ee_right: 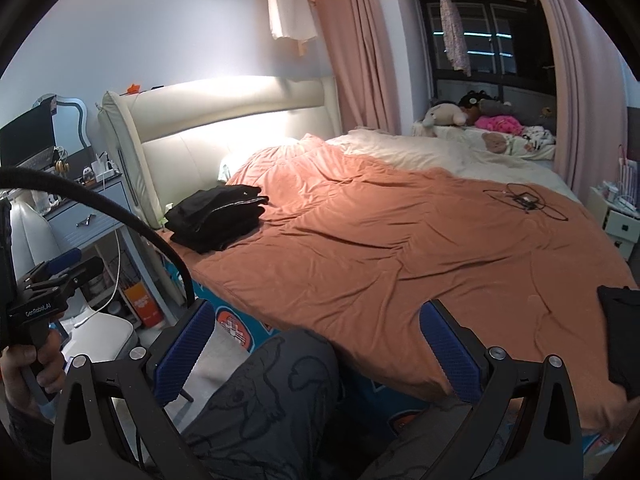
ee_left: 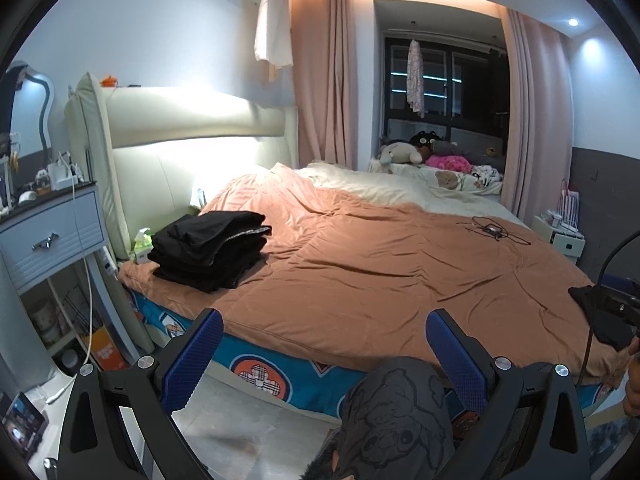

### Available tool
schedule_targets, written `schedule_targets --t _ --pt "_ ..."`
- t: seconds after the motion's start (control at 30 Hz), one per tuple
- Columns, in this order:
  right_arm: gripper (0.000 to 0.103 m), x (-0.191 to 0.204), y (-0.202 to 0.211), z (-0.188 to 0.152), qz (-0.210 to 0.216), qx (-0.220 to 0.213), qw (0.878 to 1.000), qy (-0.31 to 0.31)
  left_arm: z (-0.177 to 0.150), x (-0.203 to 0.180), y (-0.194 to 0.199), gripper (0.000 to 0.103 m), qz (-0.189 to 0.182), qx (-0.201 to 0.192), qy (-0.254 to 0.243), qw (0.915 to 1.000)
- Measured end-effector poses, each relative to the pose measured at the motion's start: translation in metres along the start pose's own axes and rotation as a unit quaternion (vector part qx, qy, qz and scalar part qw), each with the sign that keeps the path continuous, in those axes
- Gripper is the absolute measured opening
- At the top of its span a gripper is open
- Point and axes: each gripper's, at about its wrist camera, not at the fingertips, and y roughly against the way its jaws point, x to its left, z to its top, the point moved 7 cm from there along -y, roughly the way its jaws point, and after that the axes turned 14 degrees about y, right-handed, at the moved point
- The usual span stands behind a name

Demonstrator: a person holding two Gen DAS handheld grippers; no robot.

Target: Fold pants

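Bed (ee_left: 360,272) under a rust-orange quilt (ee_right: 400,248), wide flat middle unoccupied; near edge runs diagonally just beyond both grippers. Left gripper (ee_left: 324,344) fingers spread wide, nothing between them, hanging off the bed's near edge above the person's knee (ee_left: 396,408). Right gripper (ee_right: 316,340) likewise spread apart and holding nothing.

Folded black pants stack (ee_left: 210,250) sits at the quilt's left corner, near the cream headboard (ee_left: 192,128), well apart from both grippers. A second dark garment (ee_right: 622,332) lies at the quilt's right edge; what kind it is cannot be told.

Readable writing: "GenRobot.AI" on the left gripper's body, seen from the right wrist view. Orange box (ee_right: 146,306) on the floor carries print, too small to read.

Obstacles: tangle of black cable with a small device (ee_left: 494,230) on the quilt's far right; plush toys (ee_right: 476,114) by the window; nightstand (ee_left: 52,236) hard against the bed's left side, white cable dangling off it.
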Motion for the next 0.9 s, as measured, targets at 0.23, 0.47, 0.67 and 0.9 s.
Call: schedule_targets --t 0.23,0.47,0.67,0.9 --pt "0.103 0.013 0.013 -0.007 -0.007 -0.013 1.0 -0.001 -0.003 -0.002 0.013 0.102 -0.001 -0.013 -0.004 0.9999" --pt "0.103 0.011 0.015 -0.019 -0.002 -0.015 1.0 -0.006 -0.002 0.0 0.019 0.102 -0.002 -0.019 0.001 0.9998" --pt "0.103 0.002 0.015 -0.022 -0.001 -0.017 1.0 -0.01 -0.002 0.0 0.021 0.102 -0.003 -0.021 0.002 0.9998" --pt "0.103 0.001 0.015 -0.025 -0.003 -0.017 1.0 -0.01 -0.001 -0.001 0.022 0.102 -0.003 -0.021 0.002 0.9998"
